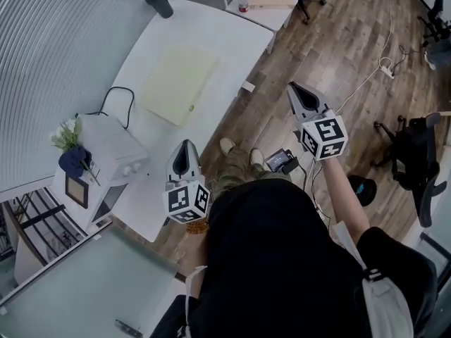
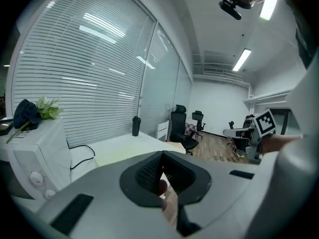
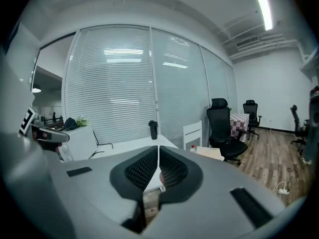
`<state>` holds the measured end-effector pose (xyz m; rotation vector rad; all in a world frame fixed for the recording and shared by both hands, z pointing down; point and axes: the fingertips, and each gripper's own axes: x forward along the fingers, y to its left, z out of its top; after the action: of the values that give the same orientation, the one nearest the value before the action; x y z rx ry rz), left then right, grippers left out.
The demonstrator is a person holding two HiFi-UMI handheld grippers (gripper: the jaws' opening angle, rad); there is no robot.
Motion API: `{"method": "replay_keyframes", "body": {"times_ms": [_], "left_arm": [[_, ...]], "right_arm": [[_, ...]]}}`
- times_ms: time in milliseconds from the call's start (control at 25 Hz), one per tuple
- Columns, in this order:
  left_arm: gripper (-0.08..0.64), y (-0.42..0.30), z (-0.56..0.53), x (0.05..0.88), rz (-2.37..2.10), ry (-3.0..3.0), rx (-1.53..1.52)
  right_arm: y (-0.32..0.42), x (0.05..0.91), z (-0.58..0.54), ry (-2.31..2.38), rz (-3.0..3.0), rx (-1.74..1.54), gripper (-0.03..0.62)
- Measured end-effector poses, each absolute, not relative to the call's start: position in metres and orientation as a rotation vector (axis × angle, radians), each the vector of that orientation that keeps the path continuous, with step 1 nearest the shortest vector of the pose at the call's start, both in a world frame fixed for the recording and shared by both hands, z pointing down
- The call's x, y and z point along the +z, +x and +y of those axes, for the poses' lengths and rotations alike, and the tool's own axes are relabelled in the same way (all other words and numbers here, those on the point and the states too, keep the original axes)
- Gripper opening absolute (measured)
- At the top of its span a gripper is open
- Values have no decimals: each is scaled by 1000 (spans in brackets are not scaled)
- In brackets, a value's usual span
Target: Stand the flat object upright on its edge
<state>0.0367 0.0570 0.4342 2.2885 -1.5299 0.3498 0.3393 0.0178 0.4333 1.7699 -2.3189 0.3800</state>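
Since board (image 1: 177, 83) lies flat on bench (image 1: 208, 27), progress: not begun.
Left gripper (image 1: 185, 150): jaws together, empty.
Right gripper (image 1: 296, 94): jaws together, empty.

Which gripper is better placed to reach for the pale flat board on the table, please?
Left: the left gripper hovers at the white table near the board; the right gripper is over the wooden floor. Both are shut.

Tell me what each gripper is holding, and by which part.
Nothing is held. The left gripper and the right gripper are both shut with nothing between their jaws; neither touches the pale yellow board lying flat on the white table.
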Motion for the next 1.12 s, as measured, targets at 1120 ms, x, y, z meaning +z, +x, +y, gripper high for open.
{"method": "replay_keyframes", "body": {"times_ms": [1120], "left_arm": [[5, -103, -71, 593, -1438, 1769, 197]], "right_arm": [[147, 471, -250, 1058, -2452, 190, 8]]}}
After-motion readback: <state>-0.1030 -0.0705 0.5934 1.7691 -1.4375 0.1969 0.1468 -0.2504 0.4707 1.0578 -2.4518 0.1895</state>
